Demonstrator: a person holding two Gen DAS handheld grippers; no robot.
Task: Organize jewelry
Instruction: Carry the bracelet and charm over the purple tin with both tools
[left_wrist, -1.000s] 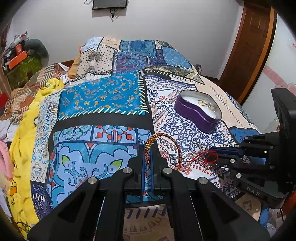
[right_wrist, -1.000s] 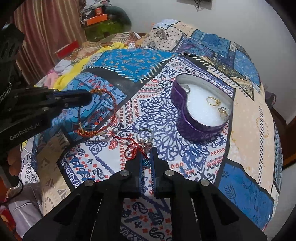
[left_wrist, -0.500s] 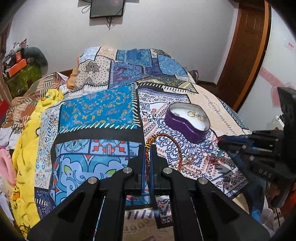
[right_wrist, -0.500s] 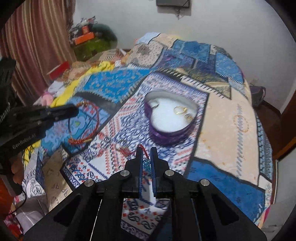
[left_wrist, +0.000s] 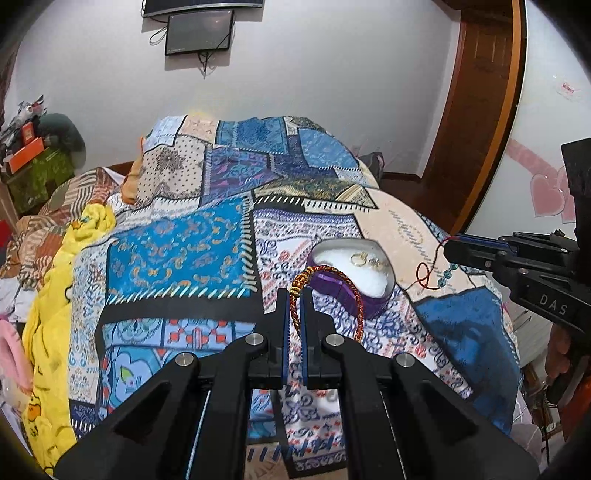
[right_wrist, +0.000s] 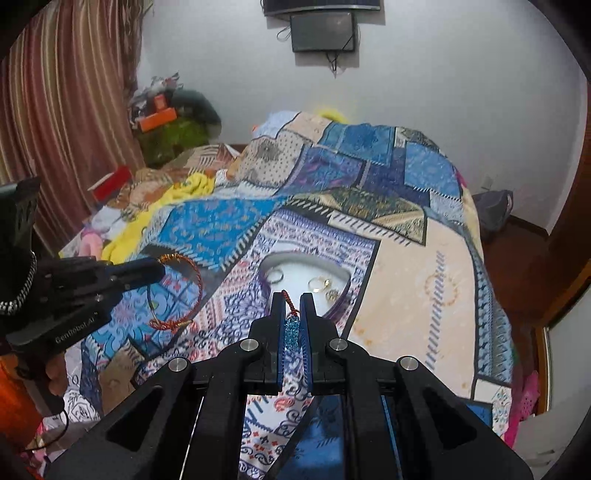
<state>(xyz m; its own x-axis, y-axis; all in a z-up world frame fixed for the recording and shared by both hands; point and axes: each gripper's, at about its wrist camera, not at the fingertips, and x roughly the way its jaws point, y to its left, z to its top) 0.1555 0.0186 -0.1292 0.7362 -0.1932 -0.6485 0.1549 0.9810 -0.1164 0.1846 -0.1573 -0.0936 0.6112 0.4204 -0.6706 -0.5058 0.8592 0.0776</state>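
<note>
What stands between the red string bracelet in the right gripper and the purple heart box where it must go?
Nothing visible does. The right gripper holds the red string bracelet in the air near the open purple heart box, which has no lid and holds only a few rings.

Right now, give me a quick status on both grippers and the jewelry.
Left gripper shut on braided bracelet. Right gripper shut on beaded red cord. Purple heart box open below, rings inside. Nothing in the way.

Twisted cord bracelet (left_wrist: 325, 291), glossy purple, seemingly metal tin (left_wrist: 365, 299), printed cloth bedspread (left_wrist: 177, 251), matt black plastic tool (left_wrist: 293, 306)
</note>
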